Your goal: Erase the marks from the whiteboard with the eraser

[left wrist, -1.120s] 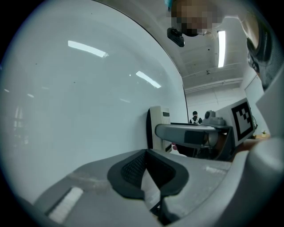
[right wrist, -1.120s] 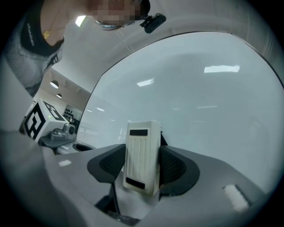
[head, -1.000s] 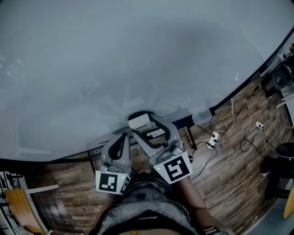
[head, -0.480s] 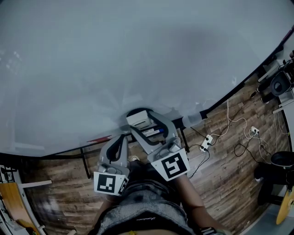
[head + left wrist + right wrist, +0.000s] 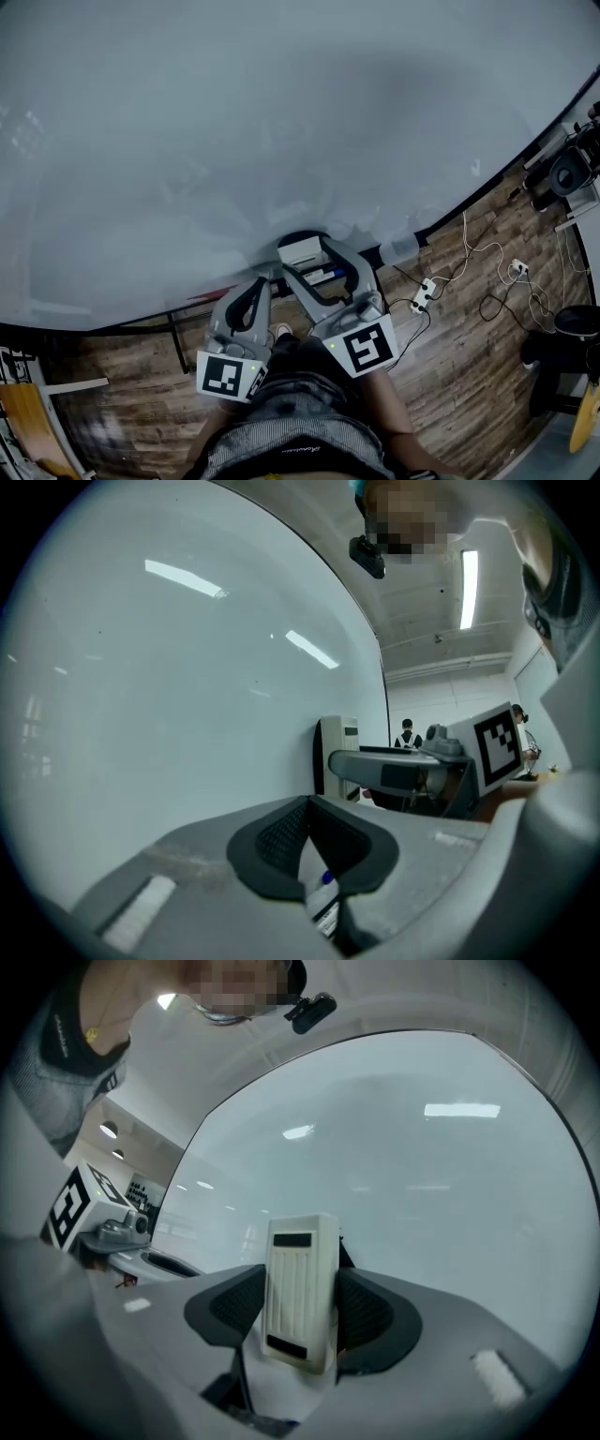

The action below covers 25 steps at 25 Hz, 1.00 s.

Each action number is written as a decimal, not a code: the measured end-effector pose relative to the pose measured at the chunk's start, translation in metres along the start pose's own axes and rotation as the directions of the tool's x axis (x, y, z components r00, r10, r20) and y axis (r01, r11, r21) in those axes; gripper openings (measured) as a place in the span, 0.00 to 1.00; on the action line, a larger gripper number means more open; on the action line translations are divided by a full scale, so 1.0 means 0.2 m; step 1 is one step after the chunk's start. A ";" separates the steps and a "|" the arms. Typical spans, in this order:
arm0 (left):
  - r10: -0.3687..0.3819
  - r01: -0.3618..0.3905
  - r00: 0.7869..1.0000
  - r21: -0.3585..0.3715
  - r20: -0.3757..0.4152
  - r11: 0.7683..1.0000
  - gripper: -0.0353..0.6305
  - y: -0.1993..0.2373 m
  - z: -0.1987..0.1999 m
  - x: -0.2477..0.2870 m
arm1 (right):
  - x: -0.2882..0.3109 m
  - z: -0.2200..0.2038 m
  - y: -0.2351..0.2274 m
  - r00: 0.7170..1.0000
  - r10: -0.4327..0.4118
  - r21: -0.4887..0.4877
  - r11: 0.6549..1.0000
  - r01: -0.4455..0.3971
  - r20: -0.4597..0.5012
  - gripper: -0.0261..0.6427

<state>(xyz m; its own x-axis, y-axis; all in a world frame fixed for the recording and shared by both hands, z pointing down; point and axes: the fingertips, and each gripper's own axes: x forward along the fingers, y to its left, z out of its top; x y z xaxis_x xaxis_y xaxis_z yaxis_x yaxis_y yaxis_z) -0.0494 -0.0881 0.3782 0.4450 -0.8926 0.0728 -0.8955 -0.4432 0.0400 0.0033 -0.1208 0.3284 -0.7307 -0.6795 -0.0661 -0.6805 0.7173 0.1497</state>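
Note:
The whiteboard (image 5: 281, 112) fills the upper part of the head view, and I see no marks on it. My right gripper (image 5: 305, 255) is shut on a white ribbed eraser (image 5: 300, 249), held against the board's lower edge. In the right gripper view the eraser (image 5: 300, 1293) stands upright between the dark pads (image 5: 230, 1312), with the board (image 5: 450, 1204) behind it. My left gripper (image 5: 254, 281) hangs just left of it, jaws together and holding nothing. The left gripper view shows its pads (image 5: 277, 841) close to the board (image 5: 187, 714).
A tray under the board holds a red marker (image 5: 211, 295) and a blue marker (image 5: 319, 275). White cables and a power strip (image 5: 422, 292) lie on the wood floor at the right. Dark equipment (image 5: 567, 169) stands far right, a wooden chair (image 5: 28, 422) bottom left.
Both grippers have shifted slightly right along the board's lower edge, the eraser moving with the right one. Neither grip has changed.

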 end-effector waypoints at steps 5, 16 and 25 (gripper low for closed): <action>-0.056 0.056 0.998 0.002 -0.004 0.998 0.06 -0.02 -0.03 -0.01 | -0.03 0.00 0.00 0.999 -0.039 -0.008 0.999 0.039 0.001 0.41; -0.103 0.103 0.993 0.001 -0.048 0.995 0.06 -0.17 -0.07 0.16 | -0.08 0.00 -0.09 1.000 -0.005 -0.003 1.000 0.005 0.013 0.41; -0.079 0.080 0.996 0.022 -0.046 0.997 0.06 -0.44 -0.02 0.50 | -0.26 -0.07 -0.42 0.998 0.062 -0.005 0.998 -0.062 -0.008 0.42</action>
<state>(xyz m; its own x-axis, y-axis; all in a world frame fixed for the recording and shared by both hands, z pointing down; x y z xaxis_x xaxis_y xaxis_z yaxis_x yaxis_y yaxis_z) 0.0746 -0.1377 0.3865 0.5142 -0.8499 0.1153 -0.8568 -0.5151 0.0236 0.0988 -0.1478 0.3325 -0.7710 -0.6350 -0.0483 -0.6336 0.7572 0.1587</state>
